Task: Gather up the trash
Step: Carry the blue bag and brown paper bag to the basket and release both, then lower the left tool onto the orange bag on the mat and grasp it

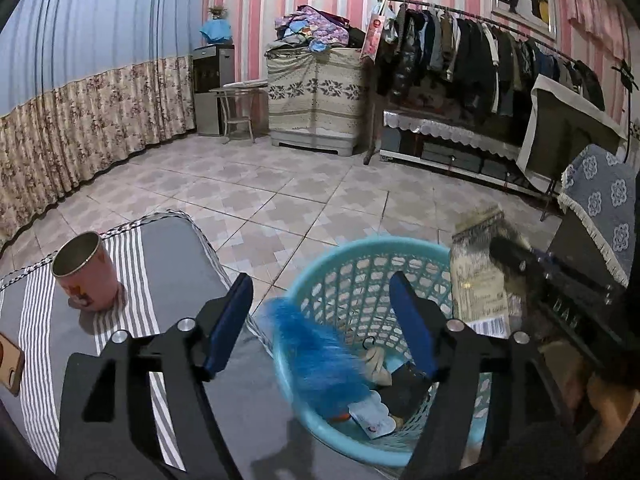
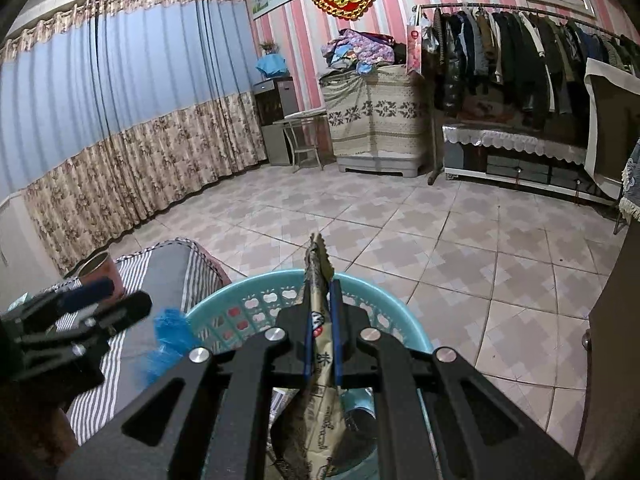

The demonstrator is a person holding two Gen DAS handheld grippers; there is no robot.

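1. We see a flat, crinkled snack wrapper [image 2: 320, 344], gold and grey with printed text, pinched between the blue pads of our right gripper [image 2: 321, 336], whose jaws are closed on it. The wrapper stands upright above a turquoise plastic basket [image 2: 256, 286].
2. From the left wrist view, the same wrapper [image 1: 478, 268] hangs at the basket's right side, held by the blurred right gripper [image 1: 520, 260].
3. Our left gripper [image 1: 320, 320] is spread wide open with nothing between its pads, hovering over the near left part of the basket [image 1: 352, 246].
4. A fluffy blue item [image 1: 316, 352], blurred, lies across the basket's left rim. Inside the basket we see a small white packet [image 1: 374, 420] and other dark scraps we cannot identify.
5. The basket sits just beside a grey-and-white striped cushion [image 1: 168, 248] on its left.
6. On the cushion stands an upright pink metal cup [image 1: 86, 272].
7. Beyond lies a tiled floor [image 1: 280, 192], with floral curtains [image 1: 92, 120] on the left and a clothes rack [image 1: 480, 52] against a pink striped wall.
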